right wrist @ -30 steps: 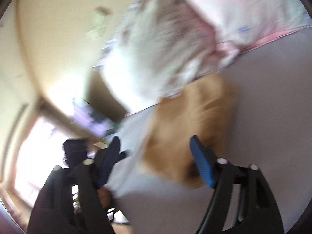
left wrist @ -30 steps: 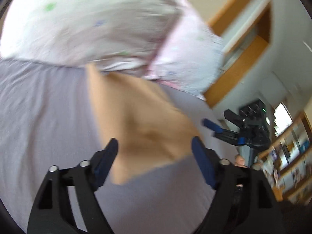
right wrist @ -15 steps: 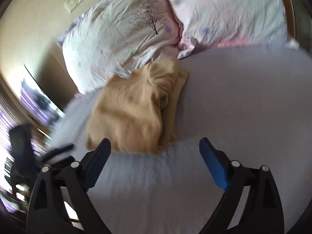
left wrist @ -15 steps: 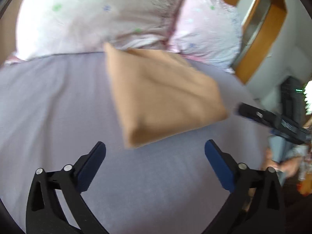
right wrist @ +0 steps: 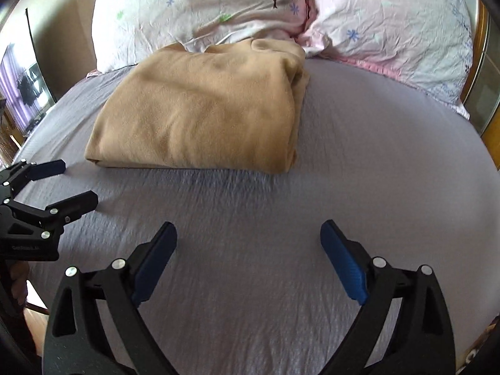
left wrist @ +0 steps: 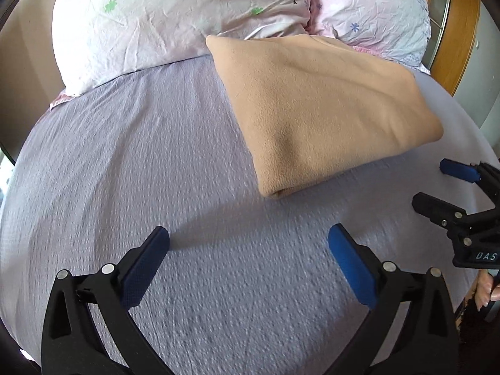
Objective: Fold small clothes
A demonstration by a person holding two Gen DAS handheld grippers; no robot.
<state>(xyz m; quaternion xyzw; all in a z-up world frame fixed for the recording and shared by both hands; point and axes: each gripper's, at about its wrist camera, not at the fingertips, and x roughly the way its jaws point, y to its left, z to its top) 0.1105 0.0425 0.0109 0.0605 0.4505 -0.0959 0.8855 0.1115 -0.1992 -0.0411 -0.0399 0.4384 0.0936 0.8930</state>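
folded tan garment (left wrist: 325, 106) lies against the pillows (left wrist: 175, 15) — left gripper (left wrist: 248, 243) and right gripper (right wrist: 248, 237) both released, seemingly empty.

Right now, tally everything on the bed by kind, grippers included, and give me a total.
Pillows: 2, one with a tree print and one pinker beside it
Folded tan garment: 1
Grey bedsheet: 1
Grippers: 2, left gripper and right gripper, both open and holding nothing
Total: 6
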